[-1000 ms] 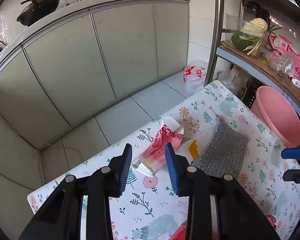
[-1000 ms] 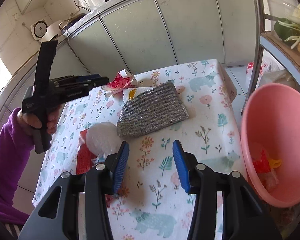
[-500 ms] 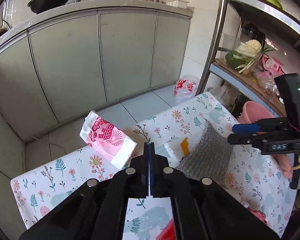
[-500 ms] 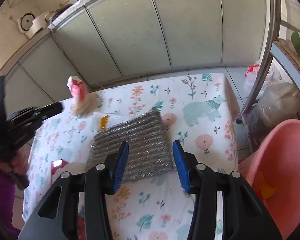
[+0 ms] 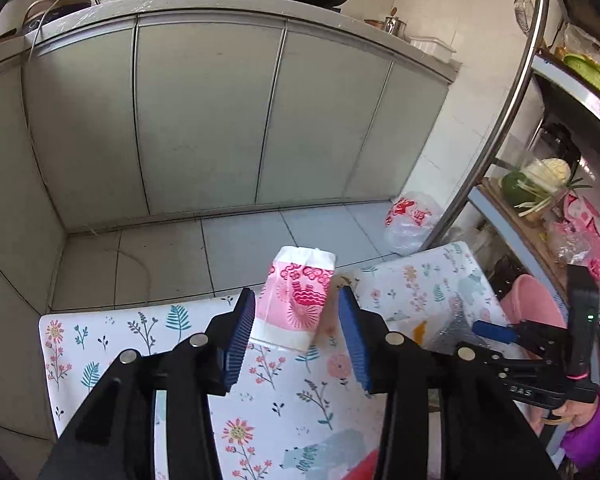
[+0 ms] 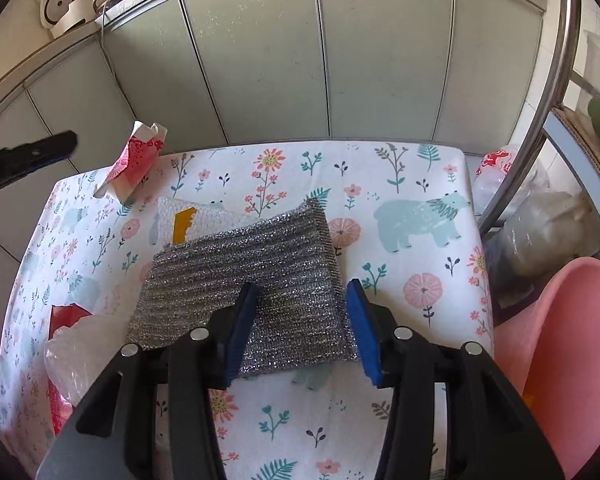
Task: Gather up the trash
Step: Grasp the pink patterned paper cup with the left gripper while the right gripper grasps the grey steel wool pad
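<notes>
Pink-white wrapper (image 5: 298, 296): light, crinkly, floppy; best pinched mid-body. Seen loose between left gripper (image 5: 298, 340) jaws, just spread apart. Right gripper (image 6: 302, 328) jaws spread over steel-mesh scouring cloth (image 6: 244, 280), nothing pinched.

Pink bin (image 6: 572, 344) cut by the edge — contents hidden.

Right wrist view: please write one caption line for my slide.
Open right hand-held gripper over a silver scouring cloth on the floral tablecloth, pink bin at the right.
</notes>
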The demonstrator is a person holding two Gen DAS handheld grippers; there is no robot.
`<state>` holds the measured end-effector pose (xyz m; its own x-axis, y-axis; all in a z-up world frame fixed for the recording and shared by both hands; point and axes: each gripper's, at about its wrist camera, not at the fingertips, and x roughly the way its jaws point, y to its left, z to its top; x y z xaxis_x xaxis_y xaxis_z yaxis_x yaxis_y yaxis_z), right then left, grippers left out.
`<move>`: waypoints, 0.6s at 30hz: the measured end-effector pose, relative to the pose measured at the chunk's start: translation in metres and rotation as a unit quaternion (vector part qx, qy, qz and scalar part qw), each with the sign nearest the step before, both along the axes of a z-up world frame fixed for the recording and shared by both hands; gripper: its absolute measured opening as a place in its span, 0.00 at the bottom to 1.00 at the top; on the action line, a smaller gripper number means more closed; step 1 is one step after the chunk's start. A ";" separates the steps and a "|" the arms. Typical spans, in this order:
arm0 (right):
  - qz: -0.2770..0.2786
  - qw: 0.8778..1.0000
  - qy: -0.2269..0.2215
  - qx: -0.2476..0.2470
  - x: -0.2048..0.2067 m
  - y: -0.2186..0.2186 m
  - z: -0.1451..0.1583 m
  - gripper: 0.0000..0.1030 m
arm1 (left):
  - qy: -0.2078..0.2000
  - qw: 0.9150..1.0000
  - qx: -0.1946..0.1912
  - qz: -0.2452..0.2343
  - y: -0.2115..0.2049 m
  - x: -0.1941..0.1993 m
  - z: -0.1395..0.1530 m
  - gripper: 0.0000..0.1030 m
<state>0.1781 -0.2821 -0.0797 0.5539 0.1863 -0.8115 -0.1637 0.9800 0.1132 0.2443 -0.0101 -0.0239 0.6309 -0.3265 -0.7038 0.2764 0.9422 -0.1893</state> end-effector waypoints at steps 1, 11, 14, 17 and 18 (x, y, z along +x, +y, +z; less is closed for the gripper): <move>0.001 1.000 0.000 0.001 0.000 0.001 0.001 0.30 | 0.010 1.000 0.007 0.005 0.000 0.006 -0.008 0.41; -0.003 0.998 -0.005 0.070 -0.034 -0.010 0.017 0.11 | 0.042 0.999 -0.016 0.004 -0.005 0.015 -0.040 0.30; -0.014 0.996 -0.020 0.088 -0.045 -0.018 0.030 0.11 | 0.040 0.999 -0.016 -0.015 -0.011 0.009 -0.038 0.00; -0.023 0.994 -0.032 0.106 -0.055 -0.027 0.044 0.11 | 0.038 0.999 -0.010 -0.026 -0.017 0.000 -0.038 0.00; -0.024 0.993 -0.036 0.110 -0.059 -0.029 0.048 0.11 | 0.039 0.999 -0.012 -0.030 -0.019 -0.002 -0.036 0.00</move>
<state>0.1189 -0.3112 -0.0319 0.6214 0.3262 -0.7124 -0.1327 0.9399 0.3146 0.2425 -0.0287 -0.0595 0.5541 -0.3790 -0.7412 0.3159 0.9195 -0.2340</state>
